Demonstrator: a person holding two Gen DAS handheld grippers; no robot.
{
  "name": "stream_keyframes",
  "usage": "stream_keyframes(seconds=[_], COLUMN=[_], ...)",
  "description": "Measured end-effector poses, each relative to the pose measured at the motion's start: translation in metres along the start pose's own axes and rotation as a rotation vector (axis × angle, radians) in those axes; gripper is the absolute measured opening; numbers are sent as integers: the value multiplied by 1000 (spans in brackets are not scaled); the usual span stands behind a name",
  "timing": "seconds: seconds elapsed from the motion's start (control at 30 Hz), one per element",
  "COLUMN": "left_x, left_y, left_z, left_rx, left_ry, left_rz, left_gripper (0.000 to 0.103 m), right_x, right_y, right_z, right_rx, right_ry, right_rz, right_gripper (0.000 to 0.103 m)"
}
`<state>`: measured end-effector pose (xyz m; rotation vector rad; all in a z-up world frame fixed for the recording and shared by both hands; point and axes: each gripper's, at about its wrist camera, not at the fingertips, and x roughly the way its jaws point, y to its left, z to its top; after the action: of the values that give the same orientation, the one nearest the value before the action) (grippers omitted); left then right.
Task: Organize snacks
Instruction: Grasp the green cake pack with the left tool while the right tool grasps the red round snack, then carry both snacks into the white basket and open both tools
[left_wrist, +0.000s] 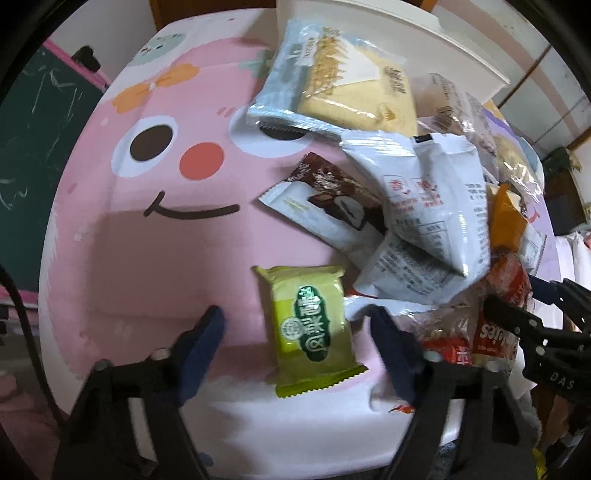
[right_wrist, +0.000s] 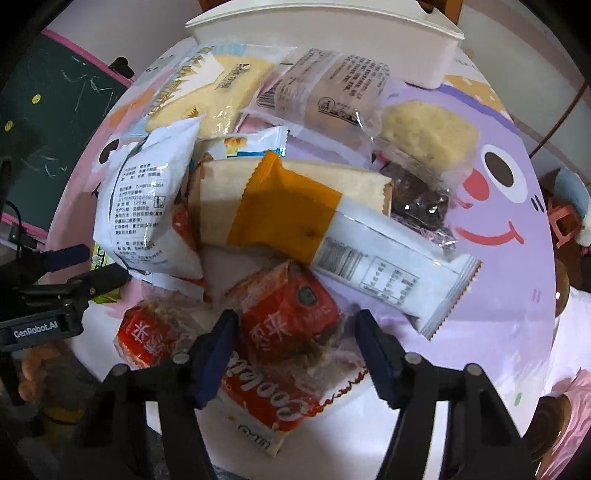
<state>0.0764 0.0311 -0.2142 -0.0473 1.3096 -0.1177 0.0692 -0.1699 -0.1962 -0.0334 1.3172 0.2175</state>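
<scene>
I see a green packet (left_wrist: 312, 326) lying flat and apart at the pile's left edge. Beside it, snacks overlap in a heap: a brown-and-white wrapper (left_wrist: 332, 206), a white pouch (left_wrist: 428, 199) face down, a yellow cake pack (left_wrist: 340, 85), a long orange-banded bar (right_wrist: 317, 225) lying diagonally on top, and a red packet (right_wrist: 291, 325) at the near edge.

"GenRobot.AI" stands in pale letters on the black body of the other gripper (right_wrist: 40, 328) at the left edge of the right wrist view, and "DAS" on the black gripper (left_wrist: 561, 386) at the right edge of the left wrist view. The red and white snack packet (right_wrist: 273, 402) nearest the right camera reads "Coolplus" upside down. The green packet (left_wrist: 310, 328) and the red packets carry Chinese characters, and the white packs' fine print is too small to read.
</scene>
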Motion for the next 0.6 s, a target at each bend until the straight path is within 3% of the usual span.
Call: stream_keyframes(seconds=[0.07, 0.1, 0.43, 0.6], left_x=[-1, -2, -14, -47], left_y=[-3, -4, 15, 10], left_z=[-1, -2, -6, -10], left_rx=[23, 30, -20, -15], left_ry=[-15, -18, -31, -105], left_rz=[16, 21, -35, -23], left_gripper=[41, 39, 35, 35], right_x=[-1, -2, -22, -48], right_y=[-1, -1, -13, -17], right_z=[-1, -2, -9, -16], right_rx=[3, 6, 34, 58], right_ry=[-9, -12, -65, -128], right_rz=[7, 9, 32, 68], right_gripper=[54, 51, 49, 49])
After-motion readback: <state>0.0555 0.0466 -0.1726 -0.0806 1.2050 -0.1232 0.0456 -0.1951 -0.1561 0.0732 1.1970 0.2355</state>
